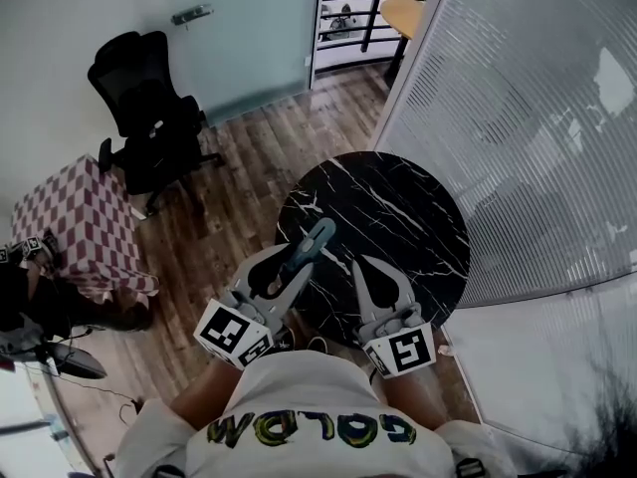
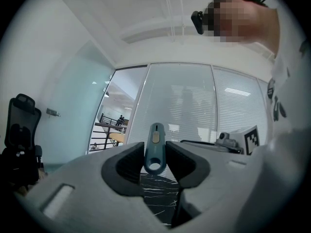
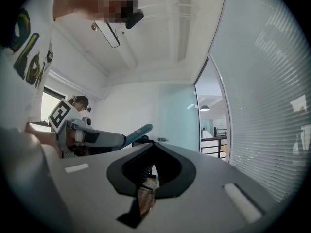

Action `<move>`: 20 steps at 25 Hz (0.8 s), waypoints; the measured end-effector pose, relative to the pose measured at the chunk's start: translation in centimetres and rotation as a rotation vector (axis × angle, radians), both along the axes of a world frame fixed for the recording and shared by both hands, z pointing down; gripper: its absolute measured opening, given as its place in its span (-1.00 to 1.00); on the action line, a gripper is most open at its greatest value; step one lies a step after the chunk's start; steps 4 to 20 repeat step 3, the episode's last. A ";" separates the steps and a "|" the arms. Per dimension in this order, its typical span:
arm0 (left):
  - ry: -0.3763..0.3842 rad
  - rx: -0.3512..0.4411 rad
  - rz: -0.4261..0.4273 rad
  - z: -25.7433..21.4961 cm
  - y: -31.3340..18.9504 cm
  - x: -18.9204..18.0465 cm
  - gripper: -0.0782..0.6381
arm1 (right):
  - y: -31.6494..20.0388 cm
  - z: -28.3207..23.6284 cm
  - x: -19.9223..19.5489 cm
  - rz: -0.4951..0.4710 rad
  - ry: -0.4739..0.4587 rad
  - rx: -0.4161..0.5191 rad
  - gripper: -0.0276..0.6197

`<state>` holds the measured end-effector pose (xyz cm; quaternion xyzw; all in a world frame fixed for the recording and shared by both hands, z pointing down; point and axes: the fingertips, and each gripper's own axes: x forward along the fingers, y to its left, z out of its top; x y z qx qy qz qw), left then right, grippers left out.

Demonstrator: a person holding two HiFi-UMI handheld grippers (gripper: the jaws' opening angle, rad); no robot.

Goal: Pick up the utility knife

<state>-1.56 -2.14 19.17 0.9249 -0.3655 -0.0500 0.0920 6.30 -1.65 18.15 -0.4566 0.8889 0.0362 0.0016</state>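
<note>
- We see the left hand-held gripper [image 1: 292, 271] clamped on a slim teal plastic utility knife [image 1: 318, 238], over the round black marble bench [image 1: 413, 217].
- Beside that bench's near edge, the right hand-held gripper [image 1: 364, 267] has its jaws pressed together, empty.

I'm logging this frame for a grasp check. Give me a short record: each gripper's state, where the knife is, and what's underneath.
left gripper: shut on the utility knife
utility knife: teal, clamped between the jaws, one end sticking out past their tips
right gripper: jaws together, nothing held
underneath: round black marble table, nothing lying on its visible top
</note>
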 end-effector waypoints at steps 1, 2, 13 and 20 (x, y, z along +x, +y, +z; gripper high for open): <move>0.004 -0.002 0.000 0.0 0.0 0.0 -0.38 | 0.0 -0.1 0.0 0.000 0.001 0.000 -0.91; 0.007 -0.003 0.000 0.0 0.0 0.1 -0.38 | 0.0 -0.1 0.0 0.000 0.001 0.001 -0.91; 0.011 -0.005 0.001 0.0 0.0 0.1 -0.38 | 0.1 -0.2 0.0 0.000 0.001 0.001 -0.91; 0.011 -0.005 0.001 0.0 0.0 0.1 -0.38 | 0.1 -0.2 0.0 0.000 0.001 0.001 -0.91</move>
